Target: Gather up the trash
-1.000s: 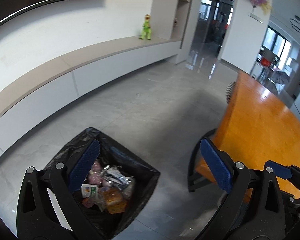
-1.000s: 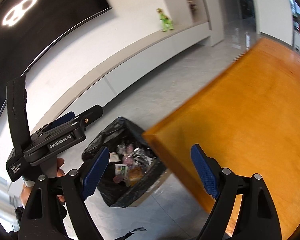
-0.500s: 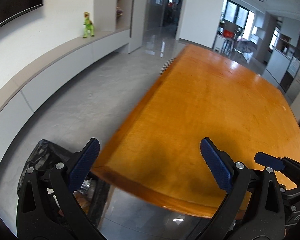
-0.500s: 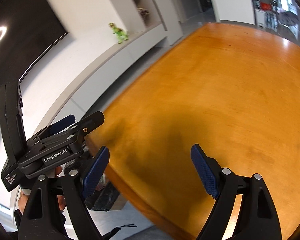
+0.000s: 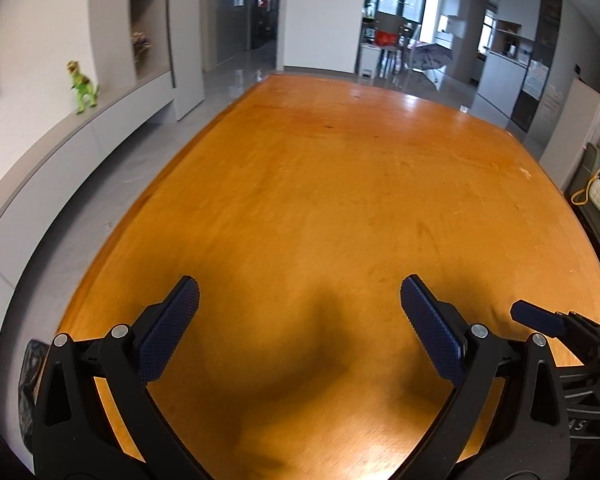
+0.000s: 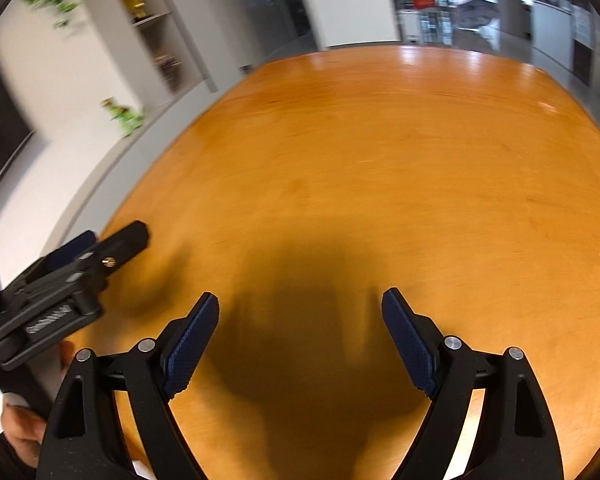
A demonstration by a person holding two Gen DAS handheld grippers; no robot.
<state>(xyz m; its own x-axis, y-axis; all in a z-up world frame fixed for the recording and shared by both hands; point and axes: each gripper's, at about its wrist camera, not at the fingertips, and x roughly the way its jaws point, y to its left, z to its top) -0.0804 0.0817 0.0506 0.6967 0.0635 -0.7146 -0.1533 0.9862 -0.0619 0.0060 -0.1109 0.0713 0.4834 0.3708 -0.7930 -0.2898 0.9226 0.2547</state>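
Note:
My left gripper (image 5: 299,294) is open and empty above the near end of the orange wooden table (image 5: 340,184). My right gripper (image 6: 300,304) is open and empty above the same table (image 6: 380,152). A sliver of the black trash bag (image 5: 30,392) shows at the lower left of the left wrist view, beside the table's near corner on the floor. No trash shows on the table in either view. The left gripper's body (image 6: 60,292) appears at the left of the right wrist view, and the right gripper's tip (image 5: 540,320) at the right of the left wrist view.
A long low white cabinet (image 5: 60,160) runs along the left wall with a green toy dinosaur (image 5: 82,86) on it. Grey tiled floor (image 5: 140,168) lies between cabinet and table. Shelves, chairs and a doorway stand beyond the table's far end.
Both grippers have swung up and right from over the trash bag to over the table. The bag's contents have left the views. Both stay open.

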